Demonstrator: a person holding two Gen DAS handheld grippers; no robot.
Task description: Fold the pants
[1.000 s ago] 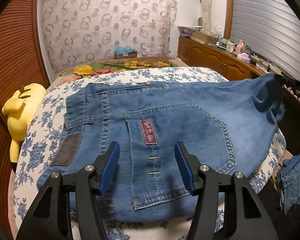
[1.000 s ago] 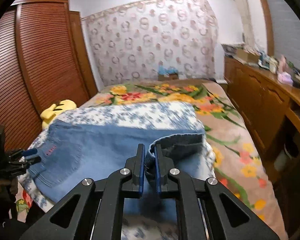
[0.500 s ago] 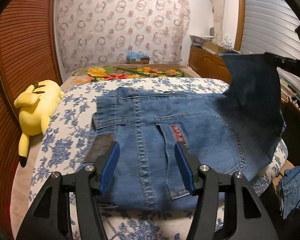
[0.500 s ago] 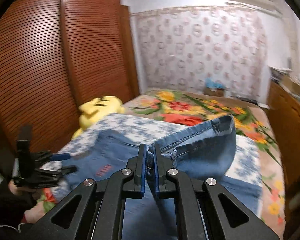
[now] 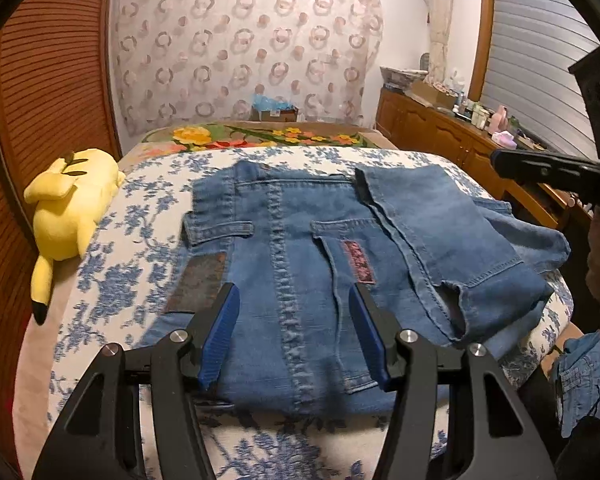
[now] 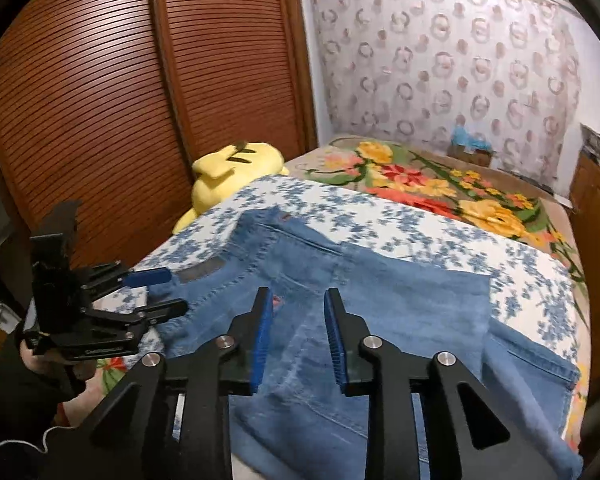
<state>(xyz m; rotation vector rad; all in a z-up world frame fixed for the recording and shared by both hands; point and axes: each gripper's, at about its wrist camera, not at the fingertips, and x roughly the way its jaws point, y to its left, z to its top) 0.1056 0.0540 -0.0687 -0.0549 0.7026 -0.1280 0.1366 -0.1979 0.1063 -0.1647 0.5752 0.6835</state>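
Note:
Blue jeans lie back side up on the flower-print bedspread, back pocket and waistband label showing. One leg is folded over and rests on the right part of the pants. My left gripper hovers open over the near edge of the jeans, holding nothing. My right gripper is above the folded denim; its jaws are opening and no cloth is pinched between the pads. The left gripper shows at the left of the right wrist view, and the right gripper at the right edge of the left wrist view.
A yellow plush toy lies at the bed's left side against the slatted wooden wardrobe. A wooden sideboard with clutter runs along the right. More denim hangs low at the right. A flowered blanket covers the far bed.
My right gripper swung the pant leg leftward over the jeans, and its jaws have parted; the leg now lies flat on the pants. The left gripper stays open.

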